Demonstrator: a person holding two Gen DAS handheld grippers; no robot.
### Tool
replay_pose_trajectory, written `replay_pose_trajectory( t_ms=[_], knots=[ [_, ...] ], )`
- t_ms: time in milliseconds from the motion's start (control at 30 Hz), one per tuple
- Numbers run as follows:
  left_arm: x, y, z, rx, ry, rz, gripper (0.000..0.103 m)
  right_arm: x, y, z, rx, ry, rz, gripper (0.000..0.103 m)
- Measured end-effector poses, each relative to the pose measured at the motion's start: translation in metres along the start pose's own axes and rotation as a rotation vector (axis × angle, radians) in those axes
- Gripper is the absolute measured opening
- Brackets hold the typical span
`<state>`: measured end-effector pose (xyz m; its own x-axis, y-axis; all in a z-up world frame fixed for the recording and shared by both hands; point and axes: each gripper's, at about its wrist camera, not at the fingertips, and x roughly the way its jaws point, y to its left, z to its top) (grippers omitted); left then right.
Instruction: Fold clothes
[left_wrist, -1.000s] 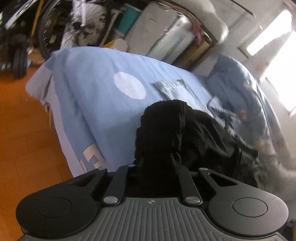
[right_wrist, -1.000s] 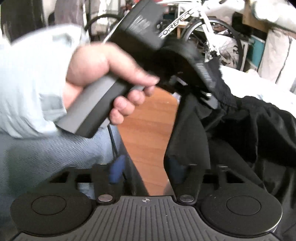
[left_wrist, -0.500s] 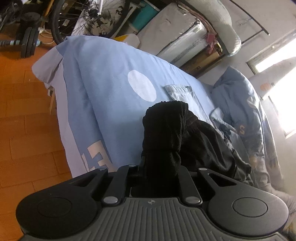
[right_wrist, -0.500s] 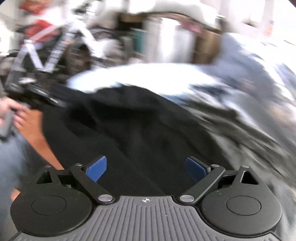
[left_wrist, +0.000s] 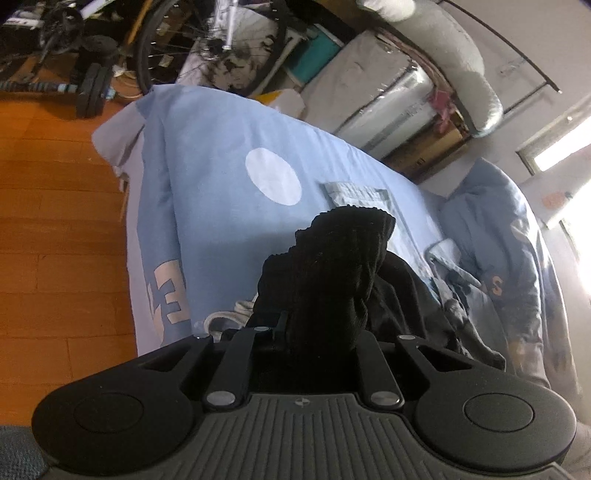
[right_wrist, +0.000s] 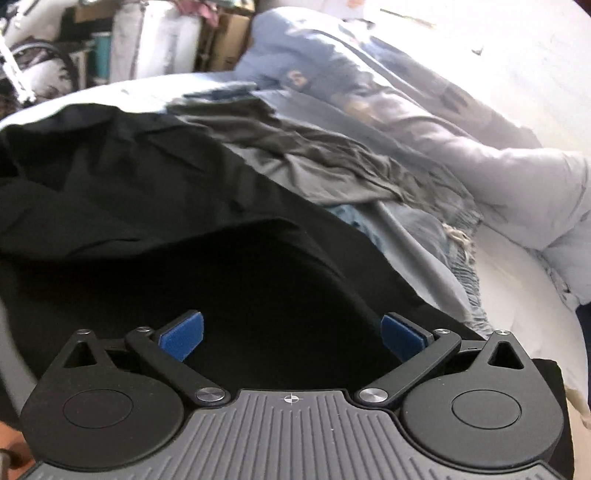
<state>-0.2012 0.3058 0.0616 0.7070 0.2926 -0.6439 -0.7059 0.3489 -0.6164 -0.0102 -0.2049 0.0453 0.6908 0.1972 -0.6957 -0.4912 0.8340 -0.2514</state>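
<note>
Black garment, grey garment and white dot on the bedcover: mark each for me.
black garment (left_wrist: 332, 273), left wrist view, bunched ribbed part.
grey garment (right_wrist: 332, 166), right wrist view, crumpled middle.
white dot (left_wrist: 273, 176), left wrist view, its centre.

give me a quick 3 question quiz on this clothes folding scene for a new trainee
1. True or false: the left gripper is shut on the black garment.
2. Multiple choice: the right gripper is A) clamped on a grey shirt, B) open, its blue pads wide apart above black fabric, C) holding a pillow.
3. Short answer: what colour is the bed sheet with the white round spot?

Key
1. True: a bunch of ribbed black fabric stands up from between its closed fingers.
2. B: nothing is pinched between the pads.
3. Light blue.
</note>
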Motion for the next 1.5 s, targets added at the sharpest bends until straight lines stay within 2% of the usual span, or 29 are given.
replay_pose_trajectory(
  t_ms=[167, 233, 300, 367, 433, 467, 600, 700, 833, 1000, 1133, 1233, 1300, 1367, 1400, 1500],
  knots=[
    [-0.003, -0.001, -0.003, -0.030, -0.031, 0.049, 0.015, 0.037, -0.030, 0.003, 0.012, 0.064, 0.002, 0.103],
    [-0.004, -0.002, -0.005, -0.040, -0.044, 0.067, 0.016, 0.047, -0.041, 0.005, 0.032, 0.090, 0.013, 0.097],
    [-0.004, -0.002, -0.006, -0.041, -0.053, 0.078, 0.015, 0.046, -0.044, 0.004, 0.040, 0.113, 0.020, 0.040],
    [-0.007, -0.004, -0.008, -0.037, -0.059, 0.082, 0.015, 0.031, -0.040, -0.001, 0.038, 0.098, 0.034, 0.025],
    [-0.008, 0.000, -0.005, -0.048, -0.060, 0.084, 0.015, 0.008, -0.031, -0.011, 0.013, 0.062, 0.064, 0.018],
    [-0.008, 0.002, -0.004, -0.055, -0.057, 0.086, 0.015, -0.004, -0.027, -0.016, 0.000, 0.053, 0.075, 0.009],
    [-0.008, 0.014, 0.004, -0.089, -0.044, 0.087, 0.015, -0.058, -0.008, -0.048, -0.041, 0.030, 0.116, 0.005],
    [-0.008, 0.018, 0.009, -0.100, -0.039, 0.090, 0.015, -0.093, 0.007, -0.073, -0.078, 0.074, 0.146, 0.005],
    [-0.010, 0.023, 0.013, -0.119, -0.030, 0.073, 0.015, -0.117, 0.036, -0.108, -0.155, 0.164, 0.144, 0.005],
    [-0.010, 0.030, 0.016, -0.128, -0.022, 0.067, 0.015, -0.121, 0.065, -0.141, -0.157, 0.242, 0.156, 0.006],
    [-0.008, 0.032, 0.016, -0.128, -0.013, 0.062, 0.015, -0.125, 0.069, -0.144, -0.104, 0.269, 0.167, 0.012],
    [-0.008, 0.030, 0.016, -0.123, -0.011, 0.056, 0.015, -0.136, 0.058, -0.138, -0.023, 0.261, 0.168, 0.034],
    [-0.009, 0.026, 0.014, -0.115, -0.015, 0.053, 0.015, -0.152, 0.047, -0.133, 0.066, 0.211, 0.149, 0.067],
    [-0.009, 0.022, 0.011, -0.106, -0.020, 0.050, 0.015, -0.163, 0.032, -0.127, 0.181, 0.124, 0.075, 0.085],
    [-0.010, 0.020, 0.009, -0.101, -0.024, 0.051, 0.015, -0.163, 0.025, -0.124, 0.240, 0.088, 0.032, 0.092],
    [-0.012, 0.017, 0.007, -0.085, -0.037, 0.061, 0.015, -0.155, 0.006, -0.116, 0.414, 0.005, -0.108, 0.096]
  ],
)
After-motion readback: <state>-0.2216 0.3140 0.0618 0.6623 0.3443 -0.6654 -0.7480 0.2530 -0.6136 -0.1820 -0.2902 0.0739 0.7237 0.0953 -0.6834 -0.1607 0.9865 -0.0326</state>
